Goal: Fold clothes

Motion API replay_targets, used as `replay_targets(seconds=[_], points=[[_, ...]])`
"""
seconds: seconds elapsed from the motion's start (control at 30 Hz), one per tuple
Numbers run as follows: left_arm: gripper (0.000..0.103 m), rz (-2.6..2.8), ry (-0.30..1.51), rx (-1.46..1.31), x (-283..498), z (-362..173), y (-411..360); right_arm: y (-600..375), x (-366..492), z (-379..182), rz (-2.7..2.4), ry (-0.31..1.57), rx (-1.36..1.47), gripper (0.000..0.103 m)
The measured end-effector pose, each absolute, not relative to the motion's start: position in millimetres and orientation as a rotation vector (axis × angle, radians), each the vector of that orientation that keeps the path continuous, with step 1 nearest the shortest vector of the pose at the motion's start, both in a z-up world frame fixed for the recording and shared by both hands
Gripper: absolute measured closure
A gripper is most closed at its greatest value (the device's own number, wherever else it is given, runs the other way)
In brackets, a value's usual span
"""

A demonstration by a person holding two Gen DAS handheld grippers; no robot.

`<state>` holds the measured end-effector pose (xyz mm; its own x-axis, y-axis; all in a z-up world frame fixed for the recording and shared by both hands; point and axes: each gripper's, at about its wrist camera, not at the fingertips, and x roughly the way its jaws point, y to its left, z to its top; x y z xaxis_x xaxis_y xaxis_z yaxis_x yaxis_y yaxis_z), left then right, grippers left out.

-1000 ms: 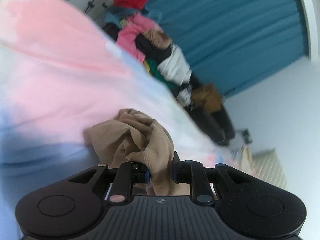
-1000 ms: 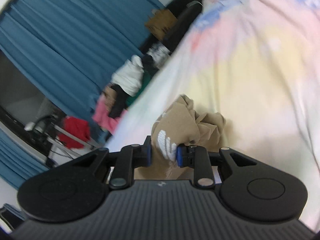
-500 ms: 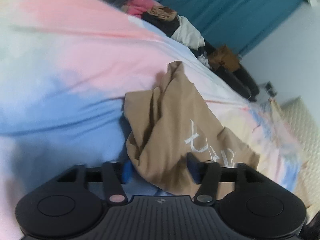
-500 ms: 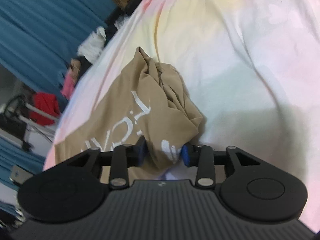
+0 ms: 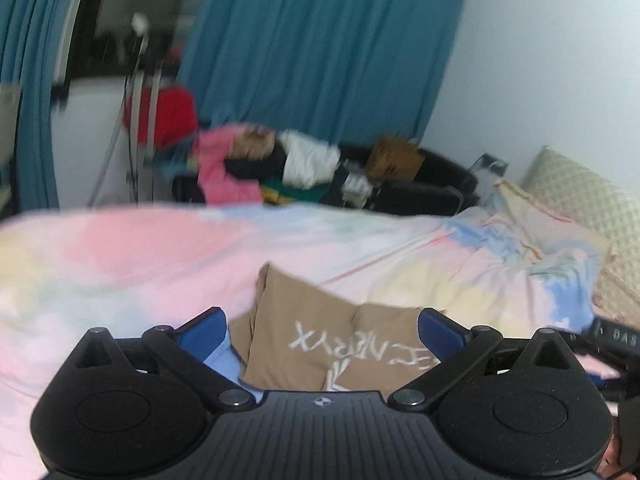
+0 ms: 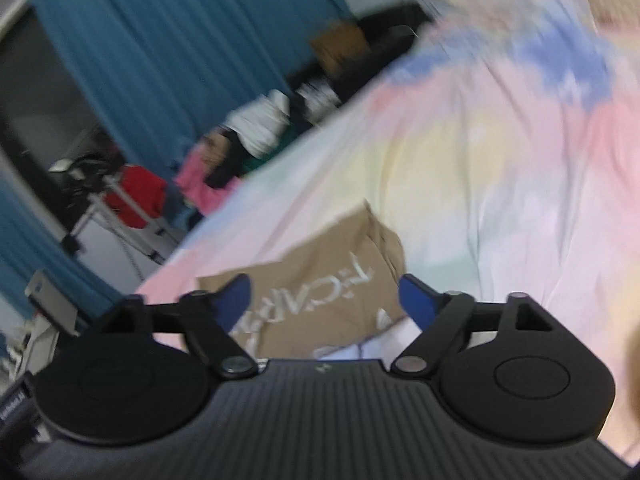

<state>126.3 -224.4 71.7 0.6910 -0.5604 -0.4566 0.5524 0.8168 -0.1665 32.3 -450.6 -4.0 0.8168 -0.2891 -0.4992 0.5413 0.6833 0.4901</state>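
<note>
A tan T-shirt [image 5: 320,332] with white lettering lies flat and folded on the pastel tie-dye bedspread [image 5: 120,256]. My left gripper [image 5: 322,330] is open and empty, held just above the shirt's near edge. The shirt also shows in the right wrist view [image 6: 320,280], which is blurred. My right gripper [image 6: 326,296] is open and empty, above the shirt's near side. Part of the right gripper shows at the right edge of the left wrist view [image 5: 612,340].
A heap of mixed clothes [image 5: 280,160] lies beyond the bed's far edge, in front of blue curtains [image 5: 320,48]. A red garment [image 5: 164,112] hangs on a metal stand. A quilted pillow [image 5: 580,192] is at the right. A black chair [image 5: 420,188] stands by the wall.
Both grippers have let go of the tan shirt and opened wide. They have pulled back and up, and the shirt now lies flat on the bed.
</note>
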Motion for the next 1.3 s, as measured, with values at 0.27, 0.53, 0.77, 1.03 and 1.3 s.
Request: replay_targets(seconds=[0.27, 0.53, 0.77, 1.03, 1.3], points=[[0.000, -0.644, 0.346, 0.098, 5.0, 115.6, -191.8, -383.4, -34.3, 45.2, -0.347, 0.326, 0.474, 0.018], [0.000, -0.591, 0.279, 0.094, -53.5, 86.6, -153.5, -337.6, -76.8, 19.8, -0.339, 0.241, 0.320, 0.018], [0.000, -0.559, 0.278, 0.076, -57.8, 50.0, -133.4, -311.4, -75.0, -15.8, -0.352, 0.233, 0.242, 0.018], [0.000, -0.543, 0.281, 0.088, -45.1, 22.6, -126.5, -294.0, -58.6, -47.9, -0.383, 0.227, 0.201, 0.018], [0.000, -0.542, 0.308, 0.092, -40.9, 8.1, -122.9, -286.5, -54.8, -53.8, -0.401, 0.239, 0.168, 0.018]])
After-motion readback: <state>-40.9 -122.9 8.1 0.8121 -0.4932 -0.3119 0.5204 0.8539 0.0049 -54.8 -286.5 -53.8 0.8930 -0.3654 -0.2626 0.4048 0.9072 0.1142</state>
